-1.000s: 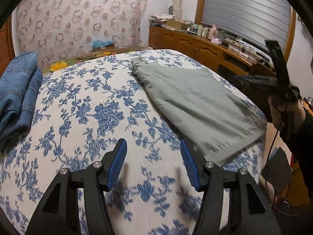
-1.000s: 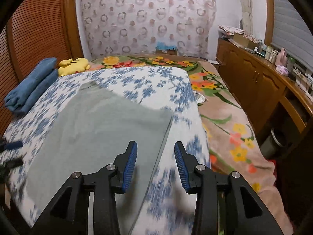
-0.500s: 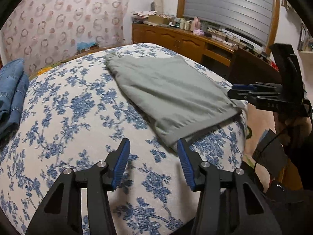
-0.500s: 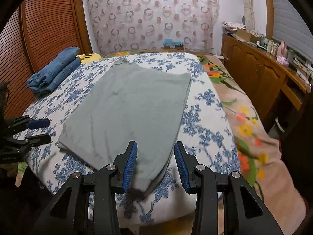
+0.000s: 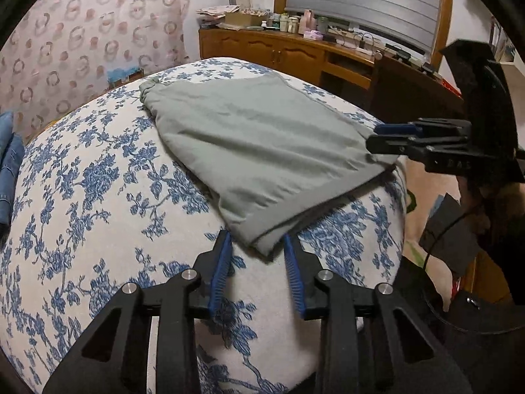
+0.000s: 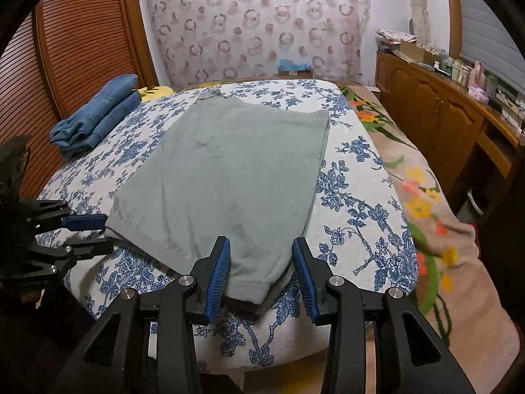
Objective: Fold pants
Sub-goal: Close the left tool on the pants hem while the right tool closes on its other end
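Note:
Grey-green pants (image 5: 256, 144) lie flat, folded lengthwise, on a bed with a blue-flowered white cover (image 5: 98, 197); they also show in the right wrist view (image 6: 229, 177). My left gripper (image 5: 257, 246) is open, its jaws on either side of the near left hem corner. My right gripper (image 6: 261, 259) is open, its jaws on either side of the near right hem corner. Each gripper shows in the other's view: the right one (image 5: 380, 138) at the far hem corner, the left one (image 6: 95, 233) at the left hem corner.
Folded blue jeans (image 6: 95, 115) and a yellow plush (image 6: 154, 91) lie at the bed's far left. A wooden dresser (image 6: 443, 115) with bottles runs along the right. An orange-flowered blanket (image 6: 426, 213) covers the bed's right side. A wooden louvred wall (image 6: 65, 49) stands on the left.
Both grippers have moved down and in toward the pants' hem end. The hem corners now lie between the open jaws. The pants have not moved.

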### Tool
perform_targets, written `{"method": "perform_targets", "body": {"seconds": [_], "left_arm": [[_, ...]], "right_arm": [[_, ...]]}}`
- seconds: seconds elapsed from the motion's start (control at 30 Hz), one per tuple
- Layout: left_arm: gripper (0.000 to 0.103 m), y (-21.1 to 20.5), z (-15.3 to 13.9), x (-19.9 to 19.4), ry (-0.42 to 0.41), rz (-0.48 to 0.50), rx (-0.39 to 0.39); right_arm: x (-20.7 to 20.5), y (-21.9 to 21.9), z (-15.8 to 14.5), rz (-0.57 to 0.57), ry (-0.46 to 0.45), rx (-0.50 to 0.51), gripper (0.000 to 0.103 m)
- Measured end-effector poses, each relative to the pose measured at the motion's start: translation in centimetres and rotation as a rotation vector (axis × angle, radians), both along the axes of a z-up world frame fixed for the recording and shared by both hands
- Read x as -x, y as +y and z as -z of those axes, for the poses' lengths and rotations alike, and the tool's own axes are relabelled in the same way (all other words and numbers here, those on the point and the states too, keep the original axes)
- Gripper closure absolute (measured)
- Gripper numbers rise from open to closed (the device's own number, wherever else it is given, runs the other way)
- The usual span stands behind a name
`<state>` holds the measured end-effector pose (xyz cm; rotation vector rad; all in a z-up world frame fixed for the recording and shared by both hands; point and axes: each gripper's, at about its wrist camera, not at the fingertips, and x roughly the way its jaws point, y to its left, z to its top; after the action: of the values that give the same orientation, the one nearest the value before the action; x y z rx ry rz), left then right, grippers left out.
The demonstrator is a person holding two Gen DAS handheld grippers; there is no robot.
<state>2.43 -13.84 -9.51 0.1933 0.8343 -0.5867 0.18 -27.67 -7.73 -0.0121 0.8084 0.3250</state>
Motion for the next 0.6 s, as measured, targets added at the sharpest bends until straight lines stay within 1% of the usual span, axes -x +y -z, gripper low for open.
{"method": "perform_targets", "body": {"seconds": [0.27, 0.3, 0.37, 0.47, 0.6], "left_arm": [[0.069, -0.2, -0.1, -0.2, -0.021, 0.017, 0.012], [0.072, -0.2, -0.2, -0.2, -0.026, 0.019, 0.016], [0.084, -0.2, -0.4, 0.0, -0.036, 0.025, 0.022], [0.086, 0.0, -0.6, 0.3, -0.043, 0.027, 0.033], [0.086, 0.0, -0.4, 0.2, -0.031, 0.021, 0.033]], "right_arm": [[-0.1, 0.3, 0.4, 0.000, 0.011, 0.003, 0.062], [-0.1, 0.4, 0.4, -0.001, 0.012, 0.003, 0.062], [0.0, 0.5, 0.4, -0.003, 0.014, 0.005, 0.062], [0.4, 0.4, 0.4, -0.006, 0.018, 0.003, 0.062], [1.1, 0.5, 0.5, -0.002, 0.031, 0.005, 0.062]]}}
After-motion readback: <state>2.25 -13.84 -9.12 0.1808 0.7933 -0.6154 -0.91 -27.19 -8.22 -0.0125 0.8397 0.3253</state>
